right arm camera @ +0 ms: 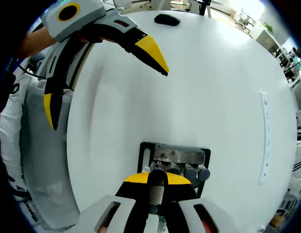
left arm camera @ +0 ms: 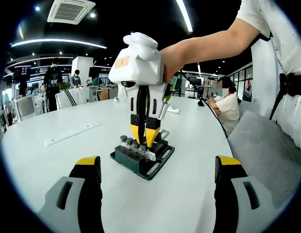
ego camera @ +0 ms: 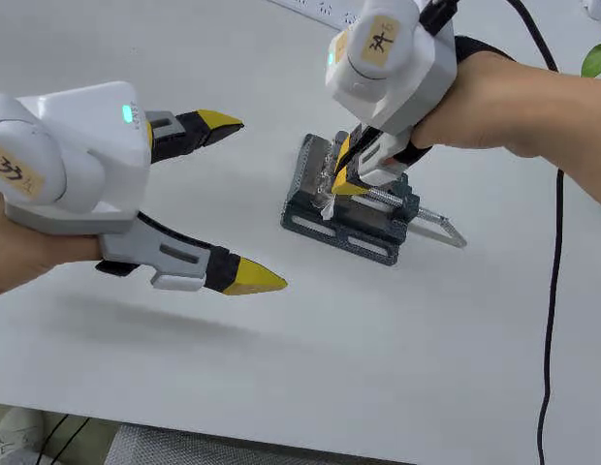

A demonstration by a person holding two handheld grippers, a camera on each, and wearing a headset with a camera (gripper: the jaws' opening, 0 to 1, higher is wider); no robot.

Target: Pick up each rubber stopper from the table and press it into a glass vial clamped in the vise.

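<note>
A dark vise (ego camera: 347,221) stands mid-table and clamps a row of glass vials (left arm camera: 136,145); several carry grey rubber stoppers (right arm camera: 196,172). My right gripper (ego camera: 344,180) points straight down onto the near end of that row, its yellow tips pinched on a dark rubber stopper (right arm camera: 158,176) that sits at a vial mouth. In the left gripper view that right gripper (left arm camera: 145,135) stands upright over the vise (left arm camera: 143,160). My left gripper (ego camera: 239,201) hovers well to the left of the vise, jaws wide apart and holding nothing; its fingers (left arm camera: 87,167) frame the vise.
The vise's screw handle (ego camera: 438,220) sticks out toward the right. A black cable (ego camera: 553,291) runs down the table's right side. A white power strip (right arm camera: 265,141) lies farther off, and a dark mouse (right arm camera: 167,19) sits at the far edge. People sit at desks (left arm camera: 227,108) beyond.
</note>
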